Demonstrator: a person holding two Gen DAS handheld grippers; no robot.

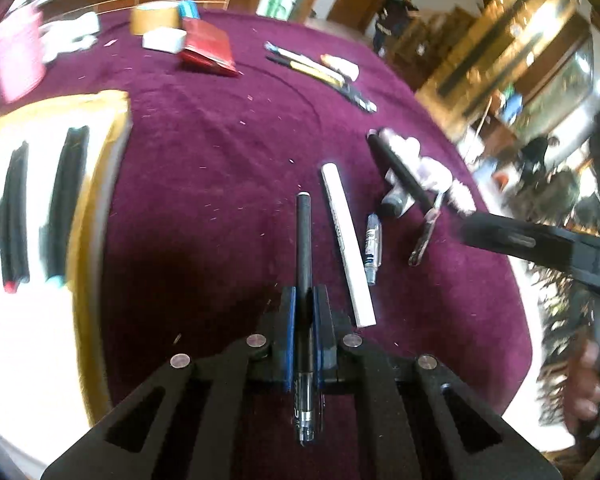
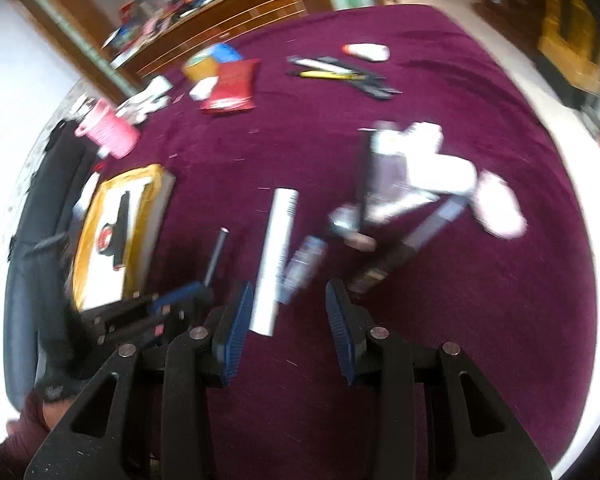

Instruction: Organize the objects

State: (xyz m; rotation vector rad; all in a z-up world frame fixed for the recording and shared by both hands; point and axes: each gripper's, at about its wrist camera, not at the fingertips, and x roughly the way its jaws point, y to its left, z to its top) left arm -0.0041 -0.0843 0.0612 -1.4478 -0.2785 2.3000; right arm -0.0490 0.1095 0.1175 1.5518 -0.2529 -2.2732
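Observation:
My left gripper (image 1: 305, 294) is shut on a black pen (image 1: 303, 248), held just above the purple cloth; the pen points forward. It also shows in the right wrist view (image 2: 216, 258), with the left gripper (image 2: 180, 298) at lower left. My right gripper (image 2: 288, 304) is open and empty above the cloth, near a white marker (image 2: 278, 256) and a small tube (image 2: 304, 266). In the left wrist view the white marker (image 1: 347, 246) and the small tube (image 1: 372, 248) lie just right of the held pen. The right gripper (image 1: 472, 226) reaches in from the right.
A yellow-rimmed white tray (image 1: 96, 216) at left holds black pens and a tape roll. Black pens, a bottle and white wrappers (image 1: 416, 172) lie at right. Utility knives (image 1: 320, 70), a red packet (image 1: 208, 48), a tape roll and a pink cup (image 1: 16, 60) are farther back.

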